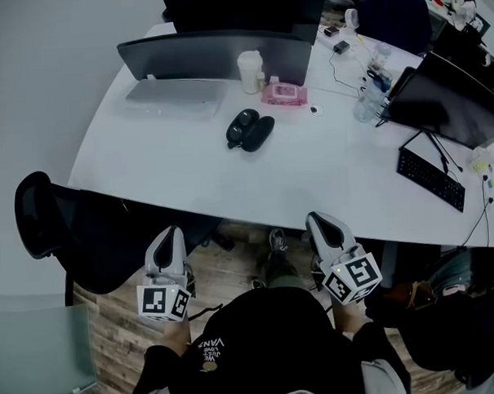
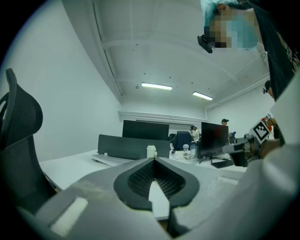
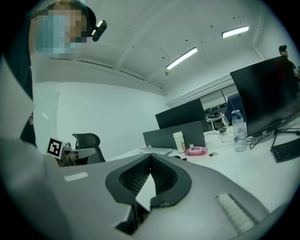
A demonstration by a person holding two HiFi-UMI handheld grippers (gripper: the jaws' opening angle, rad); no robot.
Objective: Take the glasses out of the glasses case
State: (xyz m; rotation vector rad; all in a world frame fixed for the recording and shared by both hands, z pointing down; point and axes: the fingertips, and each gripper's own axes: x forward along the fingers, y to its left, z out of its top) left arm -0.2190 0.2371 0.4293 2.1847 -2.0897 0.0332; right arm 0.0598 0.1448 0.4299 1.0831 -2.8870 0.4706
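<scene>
Glasses case: the glasses case (image 1: 250, 130) lies on the white table (image 1: 164, 167), in front of the pink pack of wipes (image 1: 284, 93) and the white cup (image 1: 250, 72), well apart from both grippers.
Case state: it shows as two dark oval halves side by side, so it is probably open. Whether glasses lie in it is too small to tell.
Left gripper: the left gripper (image 2: 153, 161) is held low by the person's body, below the table edge. Its jaws are pressed together at the tips with nothing between them.
Right gripper: the right gripper (image 3: 150, 157) is also low and short of the table, tips together and empty.
Handling: the case is likely a light, smooth hard shell that could skid on the bare table, so one gripper should steady it.
Where to grip: glasses would be thin and fragile. The bridge or a folded arm is the safer hold, with a gentle pinch and no contact with the lenses.
</scene>
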